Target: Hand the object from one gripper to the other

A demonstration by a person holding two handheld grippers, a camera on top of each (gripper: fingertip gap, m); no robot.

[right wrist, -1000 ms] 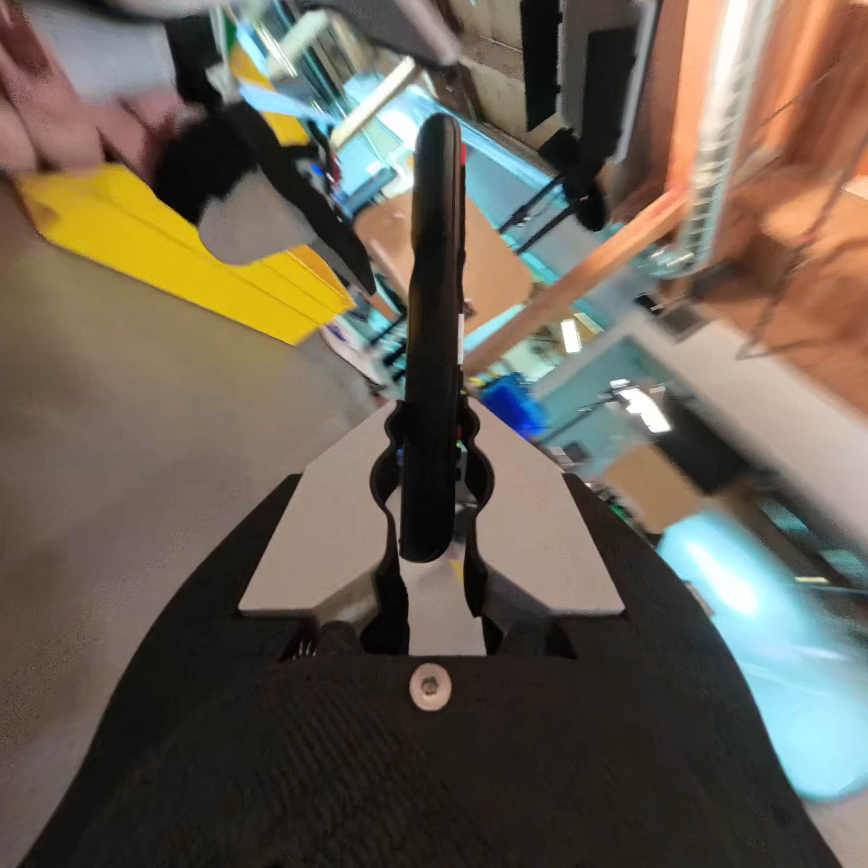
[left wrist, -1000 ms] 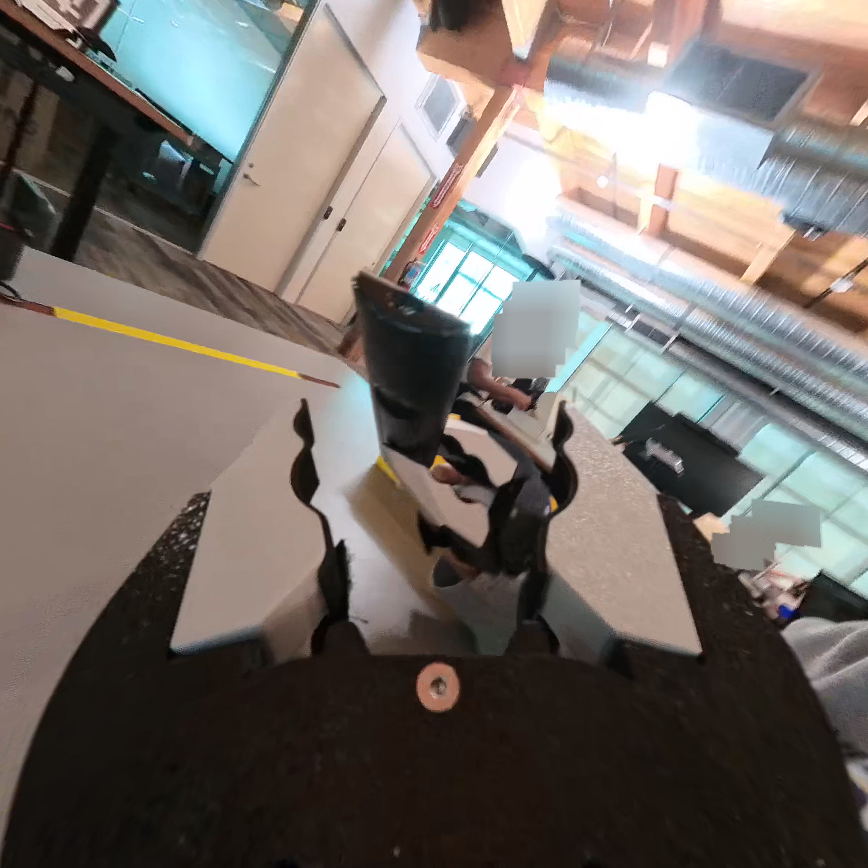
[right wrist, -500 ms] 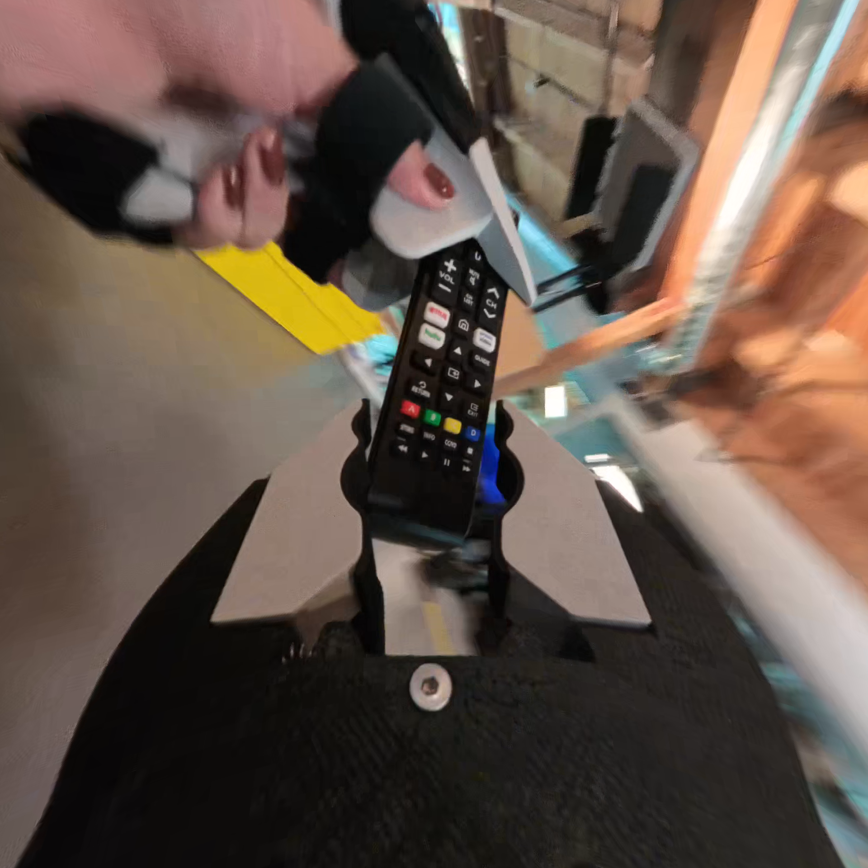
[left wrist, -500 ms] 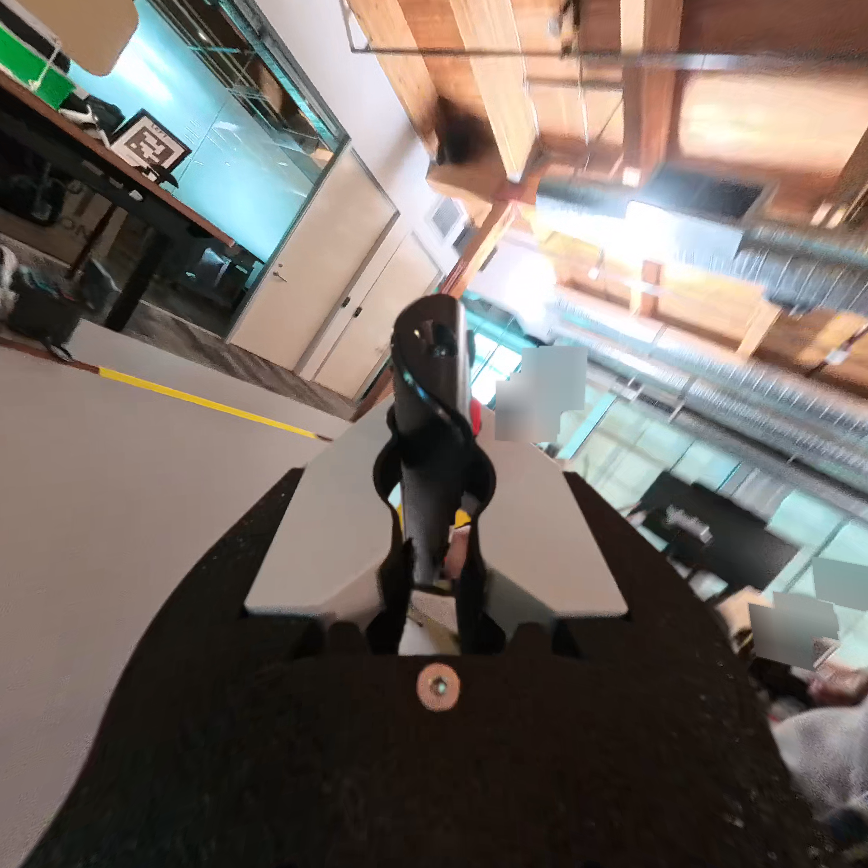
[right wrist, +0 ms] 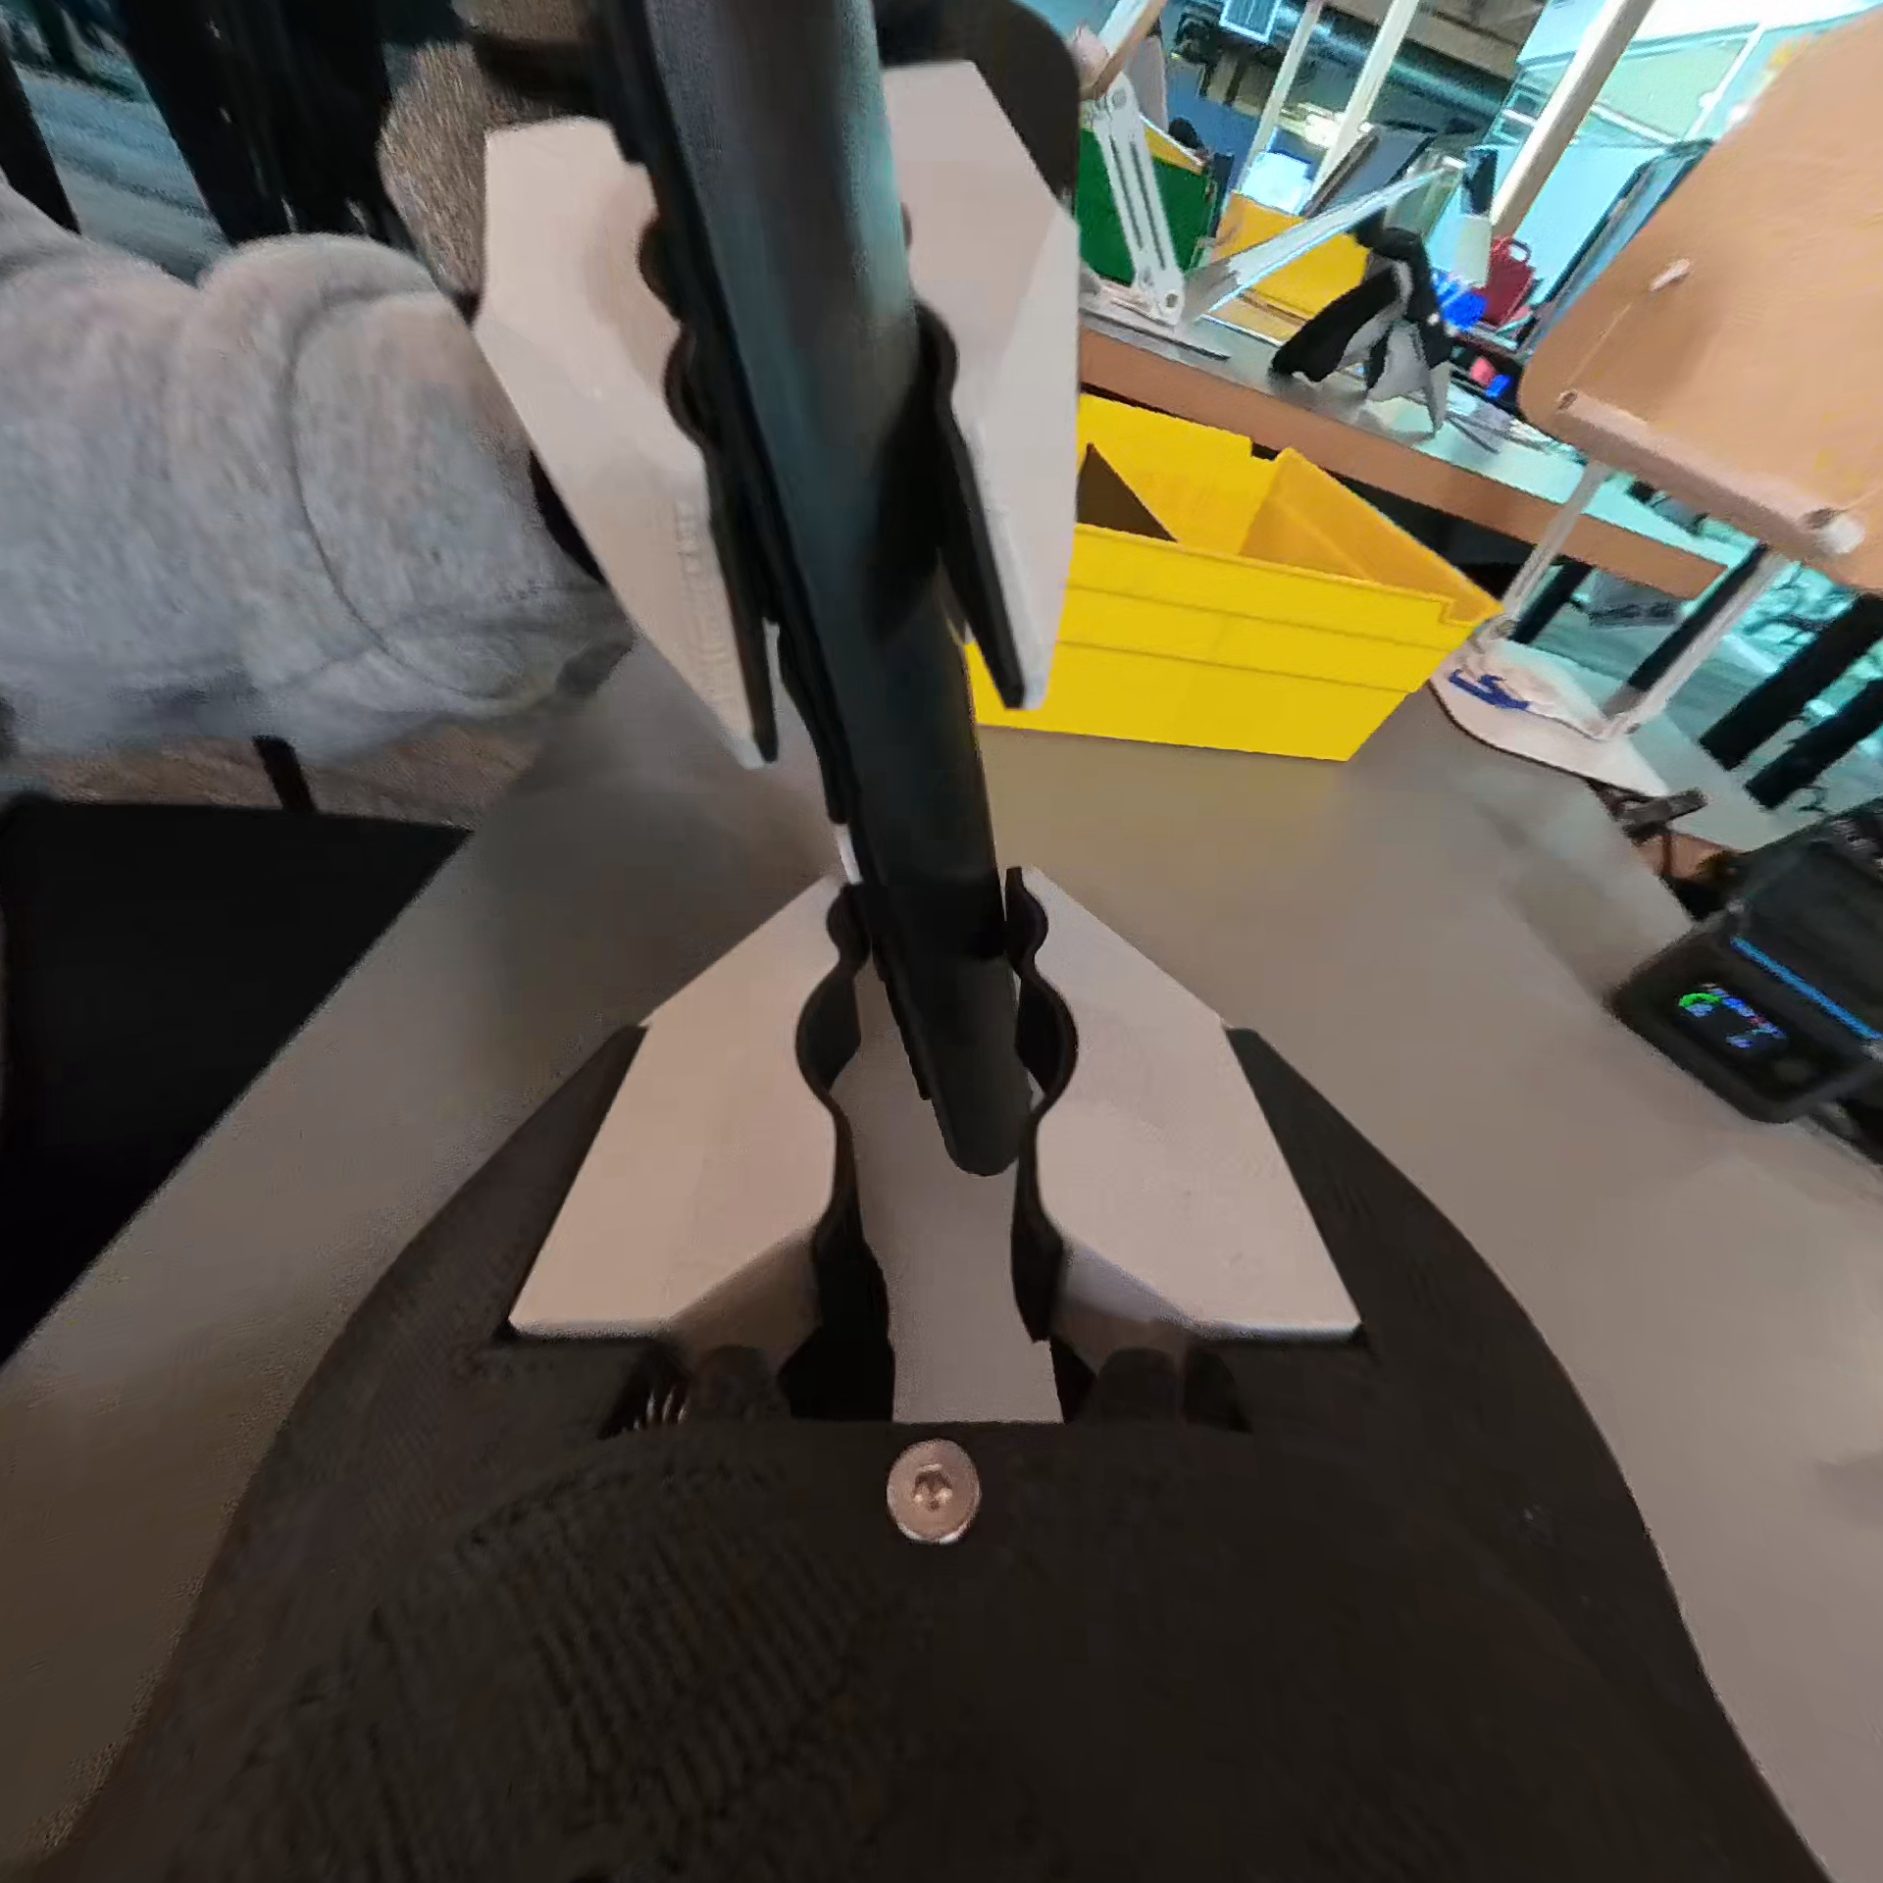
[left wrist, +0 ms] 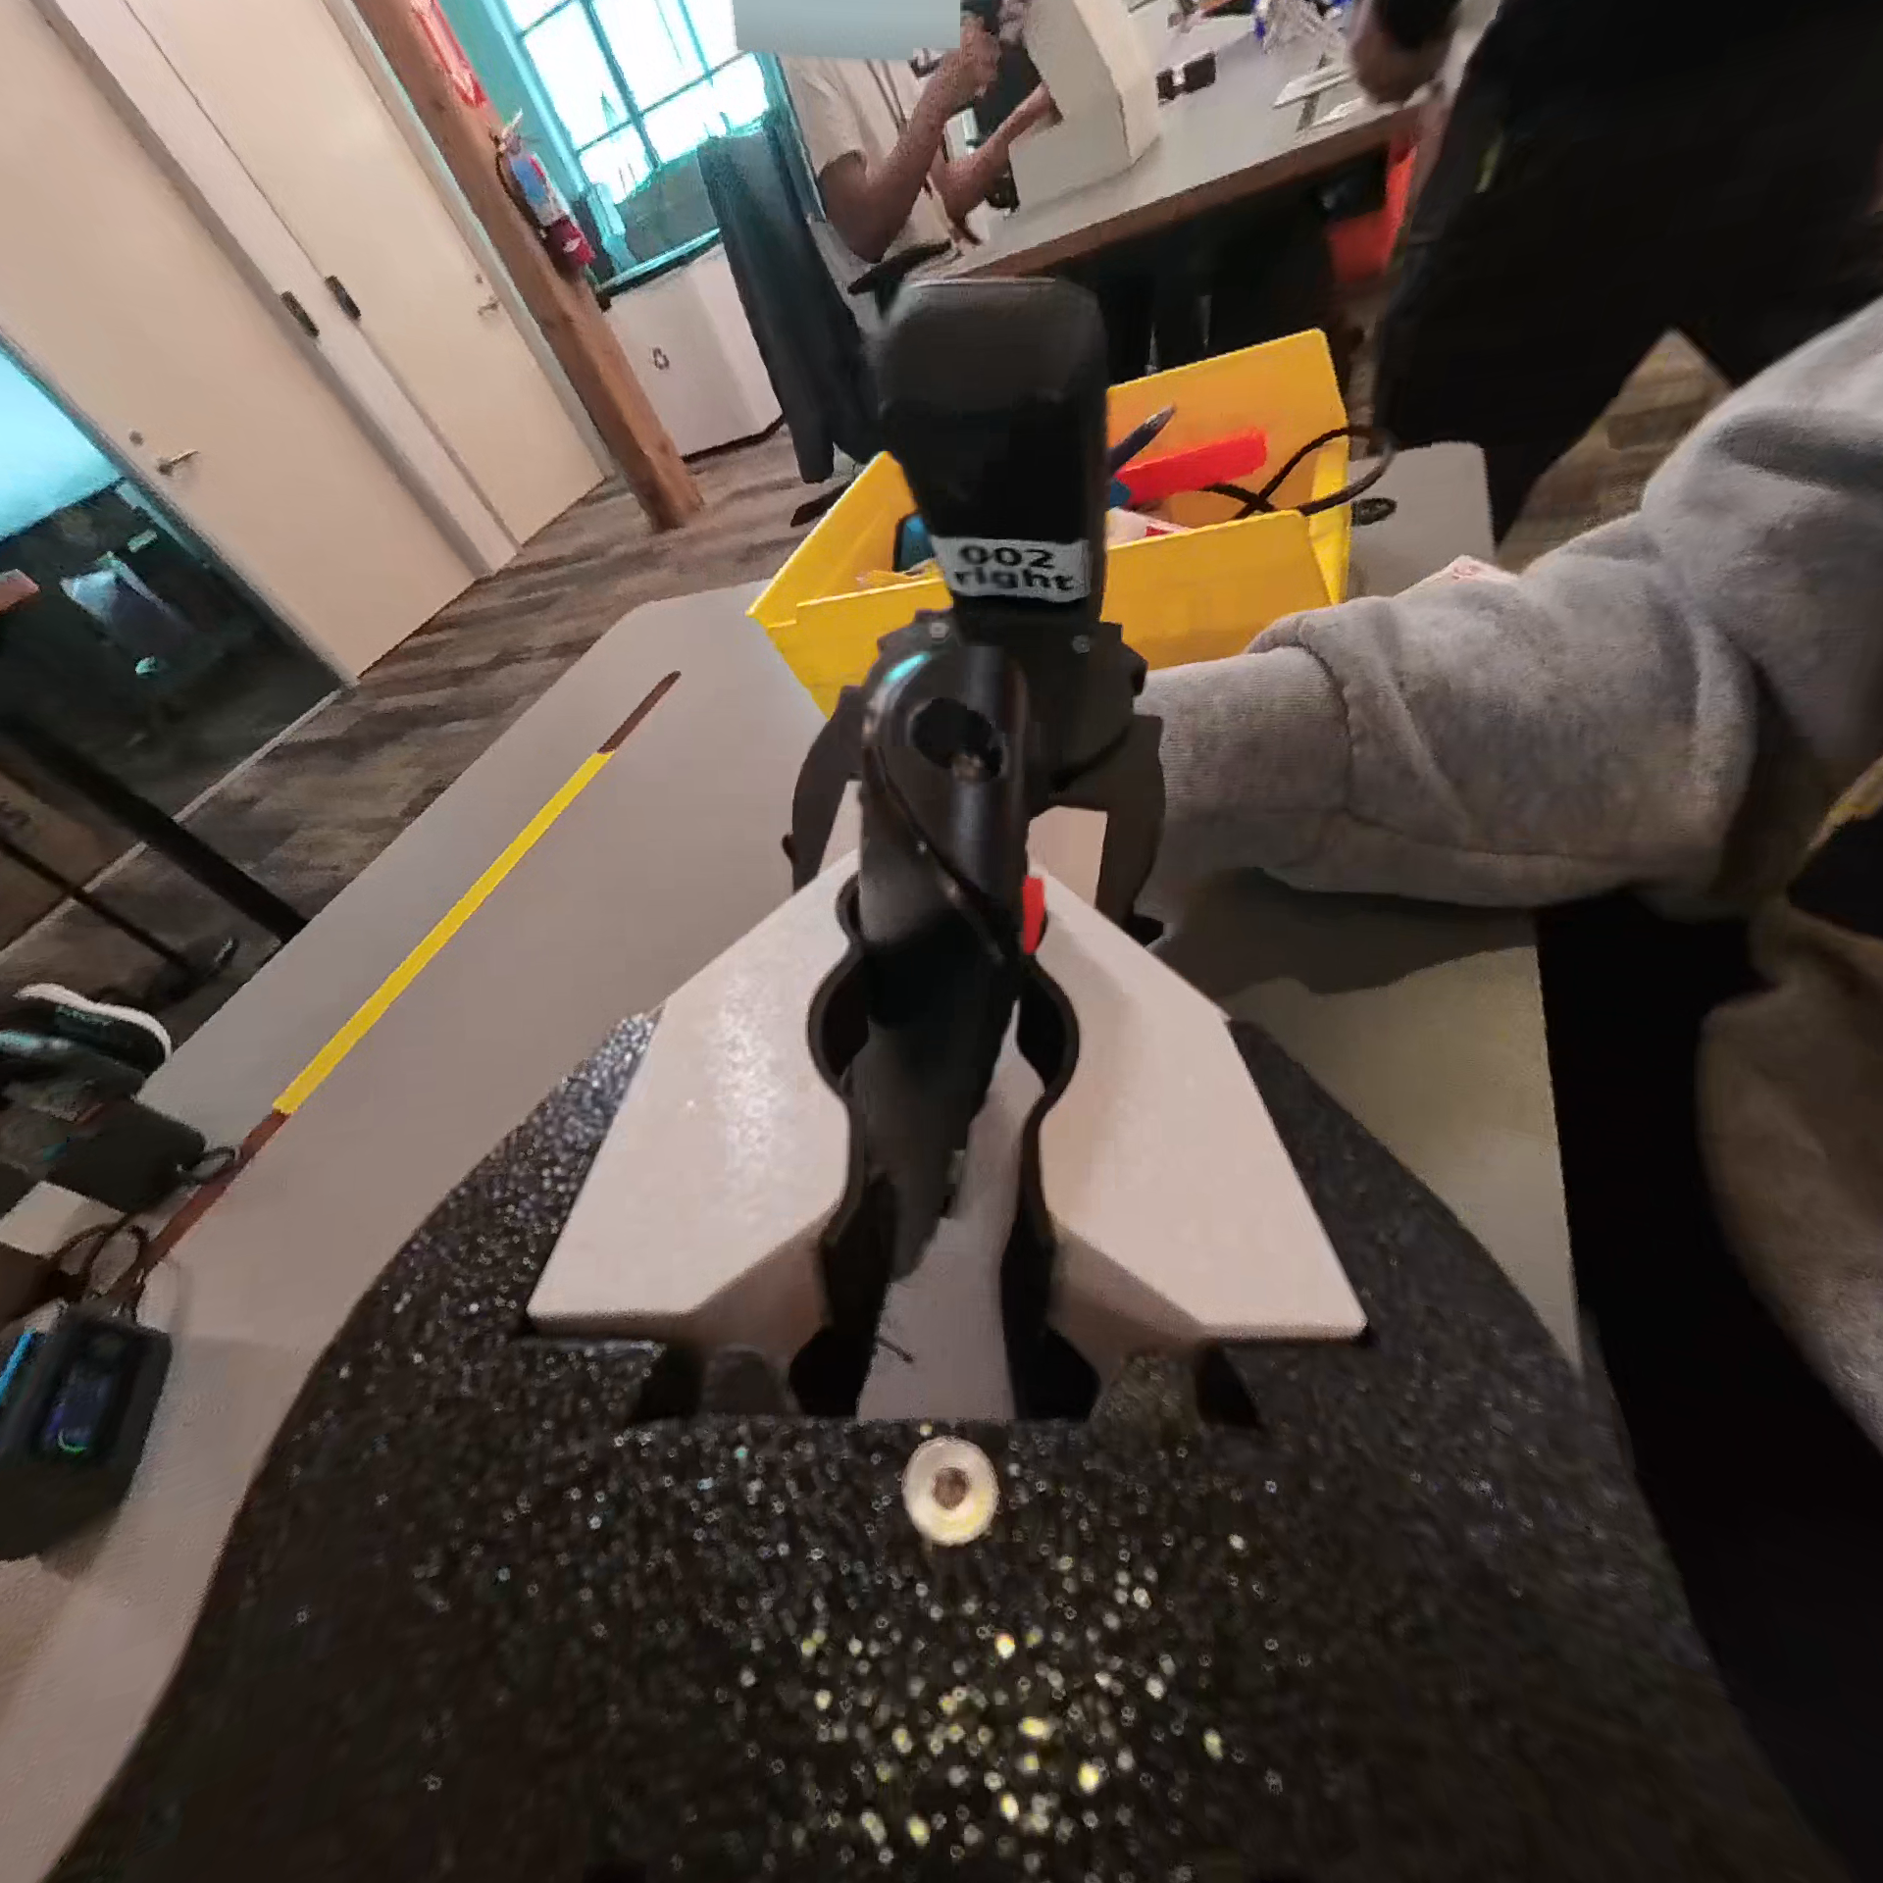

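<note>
Both on remote point(right wrist: 897, 713) now: L gripper point(left wrist: 932, 1019) clamps one end, R gripper point(right wrist: 932, 1004) pinches other, mid-air above grey table point(right wrist: 1274, 866). I confirm L grip firm, then ease R off slow, no twisting.

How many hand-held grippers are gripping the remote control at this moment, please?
2: the left hand-held gripper clamps the remote control partway along, and the right hand-held gripper closes on its other end.
</note>
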